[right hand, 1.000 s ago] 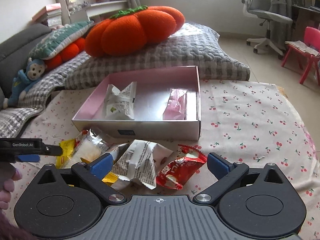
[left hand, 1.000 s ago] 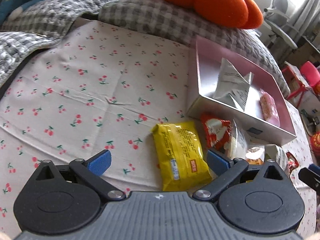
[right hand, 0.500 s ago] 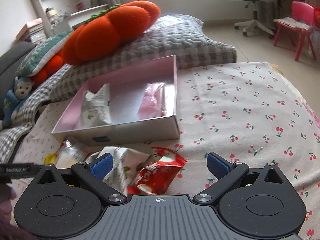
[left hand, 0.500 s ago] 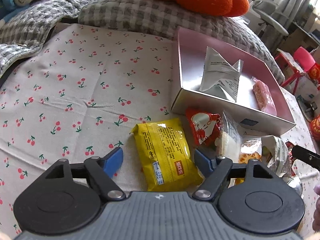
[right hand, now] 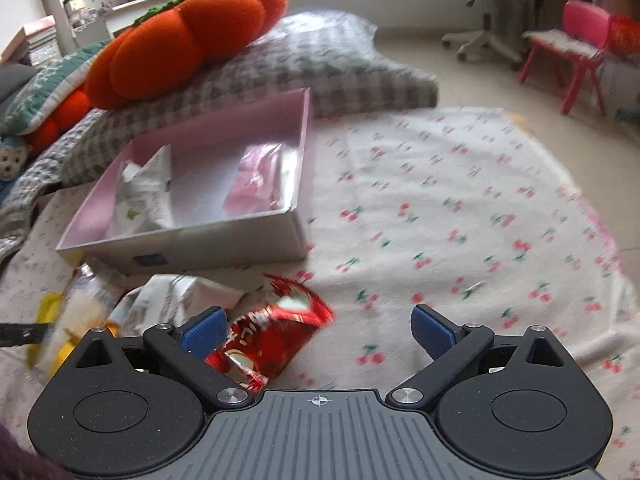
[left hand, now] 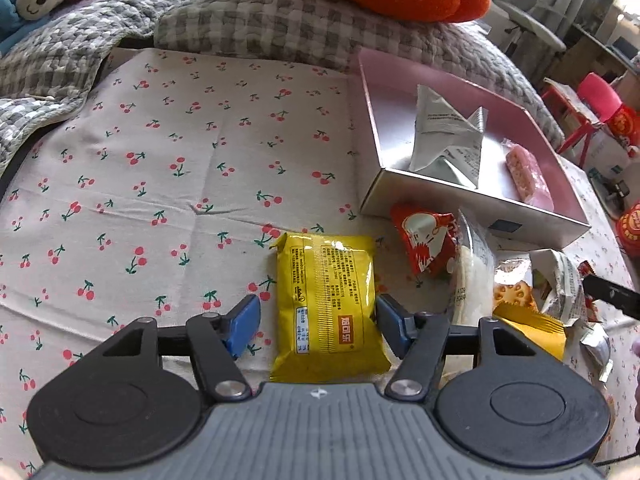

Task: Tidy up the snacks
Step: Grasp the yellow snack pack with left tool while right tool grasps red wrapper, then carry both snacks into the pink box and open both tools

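Observation:
A yellow snack packet [left hand: 326,272] lies on the cherry-print cloth between the jaws of my left gripper [left hand: 316,314]. The jaws are closing: the right pad [left hand: 390,320] touches the packet's edge, the left pad [left hand: 242,324] is still apart from it. The pink box [left hand: 472,208] holds a white pyramid packet [left hand: 448,140] and a pink bar [left hand: 528,176]. My right gripper [right hand: 318,322] is wide open low over the cloth. A red packet [right hand: 276,332] lies beside its left finger [right hand: 204,330], in front of the box [right hand: 224,244].
Loose snacks are piled before the box: a red packet [left hand: 424,240], a clear packet [left hand: 472,276], crackers [left hand: 514,292] and a white packet [right hand: 188,296]. An orange pumpkin cushion [right hand: 188,36] on a grey checked pillow [right hand: 320,68] lies behind. A red chair [right hand: 580,48] stands on the floor.
The left jaws have narrowed around the yellow packet. The right gripper has shifted right and lower, so the red packet now lies by its left finger.

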Demonstrator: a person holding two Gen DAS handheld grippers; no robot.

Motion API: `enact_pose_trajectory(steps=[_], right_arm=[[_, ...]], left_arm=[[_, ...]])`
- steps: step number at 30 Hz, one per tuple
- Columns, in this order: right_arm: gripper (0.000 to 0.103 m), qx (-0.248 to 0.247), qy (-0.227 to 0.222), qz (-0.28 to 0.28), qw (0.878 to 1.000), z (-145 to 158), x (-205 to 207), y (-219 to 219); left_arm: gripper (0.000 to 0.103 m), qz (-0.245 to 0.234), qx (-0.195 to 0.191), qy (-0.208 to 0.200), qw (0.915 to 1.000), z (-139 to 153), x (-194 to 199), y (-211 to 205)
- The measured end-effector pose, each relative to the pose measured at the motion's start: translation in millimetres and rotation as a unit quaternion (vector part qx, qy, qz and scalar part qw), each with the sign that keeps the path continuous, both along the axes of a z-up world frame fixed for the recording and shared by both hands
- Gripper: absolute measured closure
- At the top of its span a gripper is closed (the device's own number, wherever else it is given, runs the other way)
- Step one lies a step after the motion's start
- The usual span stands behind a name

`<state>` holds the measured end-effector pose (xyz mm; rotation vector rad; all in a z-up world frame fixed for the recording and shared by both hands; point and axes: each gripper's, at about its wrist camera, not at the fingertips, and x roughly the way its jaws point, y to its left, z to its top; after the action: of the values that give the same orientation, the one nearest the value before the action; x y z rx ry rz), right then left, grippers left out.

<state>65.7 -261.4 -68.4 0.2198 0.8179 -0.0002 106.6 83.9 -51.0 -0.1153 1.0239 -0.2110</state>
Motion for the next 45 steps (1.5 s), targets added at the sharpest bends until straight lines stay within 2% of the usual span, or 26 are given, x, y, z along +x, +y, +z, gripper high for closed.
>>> enact_pose_trajectory(steps=[3, 6, 15, 19, 20, 21, 23, 25, 33, 45], right_arm=[[0.004, 0.003, -0.011, 0.007, 1.0, 4.7, -1.3, -0.7], [0.004, 0.019, -0.007, 0.02, 1.0, 6.6, -1.7, 2.3], [0.012, 0.021, 0.023, 0.016, 0.999, -2.3, 5.7, 12.2], [0.021, 0.009, 0.031, 0.017, 0.999, -7.7, 5.0, 16.2], [0.027, 0.002, 0.03, 0.021, 0.999, -7.6, 4.4, 17.9], [0.032, -0.002, 0.027, 0.025, 0.999, -6.9, 3.4, 19.6], [0.052, 0.003, 0.025, 0.033, 0.999, -4.9, 2.7, 21.3], [0.057, 0.006, 0.024, 0.033, 0.999, -2.0, 2.6, 21.6], [0.059, -0.01, 0.009, 0.029, 0.999, 7.9, -2.9, 23.3], [0.059, -0.005, -0.012, 0.017, 1.0, 39.9, -7.9, 25.6]], left_arm=[[0.033, -0.014, -0.004, -0.006, 0.9999, -0.8, -2.1, -2.2], [0.032, -0.024, 0.002, -0.01, 0.9997, -2.4, -4.7, -7.6], [0.036, -0.028, 0.049, -0.019, 0.9982, -4.9, -8.1, -20.4], [0.044, -0.029, 0.068, -0.024, 0.997, -4.9, -10.1, -22.6], [0.045, -0.028, 0.071, -0.025, 0.9968, -4.6, -10.5, -22.4], [0.051, -0.028, 0.071, -0.026, 0.9967, -4.1, -10.7, -21.9], [0.055, -0.023, 0.069, -0.025, 0.9971, -2.8, -10.7, -19.9], [0.056, -0.016, 0.058, -0.022, 0.998, -1.5, -10.7, -16.1], [0.057, 0.004, 0.03, -0.017, 0.9994, 5.8, -14.6, -4.9], [0.057, 0.015, 0.006, -0.036, 0.9992, 31.3, -22.1, -4.0]])
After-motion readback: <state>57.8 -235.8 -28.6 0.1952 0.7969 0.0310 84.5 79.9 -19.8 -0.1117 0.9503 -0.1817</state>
